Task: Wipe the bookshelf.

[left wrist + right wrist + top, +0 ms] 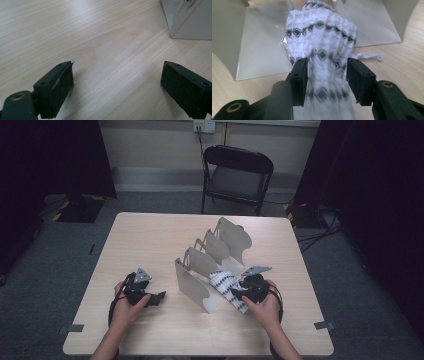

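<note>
White knitted cloth (322, 37), black diamond bands, bunched, in metal rack (192, 282)

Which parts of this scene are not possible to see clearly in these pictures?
- Rolled cloth: right gripper view, its near end runs off the bottom edge between the right gripper jaws; contact with the pads is blurred.
- Same cloth, high view: partly hidden by the rack divider and the right hand.
- Left gripper: left gripper view, both jaws cut by the bottom edge.
- Rack in the left gripper view: one corner, cut by the top edge.
</note>
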A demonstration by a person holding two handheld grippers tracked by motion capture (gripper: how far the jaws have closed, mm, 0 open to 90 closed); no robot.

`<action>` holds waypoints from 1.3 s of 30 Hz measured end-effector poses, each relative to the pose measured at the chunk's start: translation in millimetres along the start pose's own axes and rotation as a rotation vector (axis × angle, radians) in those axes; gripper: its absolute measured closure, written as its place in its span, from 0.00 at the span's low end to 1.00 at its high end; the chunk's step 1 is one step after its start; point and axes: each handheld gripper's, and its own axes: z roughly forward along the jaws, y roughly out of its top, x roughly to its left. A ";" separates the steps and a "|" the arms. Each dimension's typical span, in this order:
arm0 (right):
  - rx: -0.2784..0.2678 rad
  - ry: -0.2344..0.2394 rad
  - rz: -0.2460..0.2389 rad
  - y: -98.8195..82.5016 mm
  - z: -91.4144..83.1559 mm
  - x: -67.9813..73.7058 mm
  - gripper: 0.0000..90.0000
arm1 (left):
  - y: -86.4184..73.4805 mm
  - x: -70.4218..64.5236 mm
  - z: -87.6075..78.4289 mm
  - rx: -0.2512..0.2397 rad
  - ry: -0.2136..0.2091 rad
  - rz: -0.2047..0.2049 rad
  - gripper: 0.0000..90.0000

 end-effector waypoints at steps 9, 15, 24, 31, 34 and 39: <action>0.024 0.024 -0.009 -20.2 -13.7 1.3 0.54 | 0.0 -0.2 0.2 -0.001 -0.002 -0.002 0.12; 0.040 -0.005 -0.040 -25.9 4.1 9.6 0.63 | -0.1 -0.4 0.3 -0.002 -0.004 -0.006 0.12; -0.042 0.025 -0.020 -31.6 10.1 12.1 0.85 | -0.1 -0.8 0.6 -0.006 -0.004 -0.010 0.12; -0.025 0.002 0.007 -28.7 10.7 15.0 0.85 | -0.1 -0.7 0.5 -0.005 -0.004 -0.009 0.12; -0.010 -0.018 0.006 -26.4 10.9 17.7 0.85 | 0.0 -0.3 0.3 -0.001 -0.004 -0.005 0.12; -0.013 -0.026 0.023 -24.5 8.4 16.8 0.78 | 0.2 -0.4 0.8 -0.004 -0.005 -0.008 0.12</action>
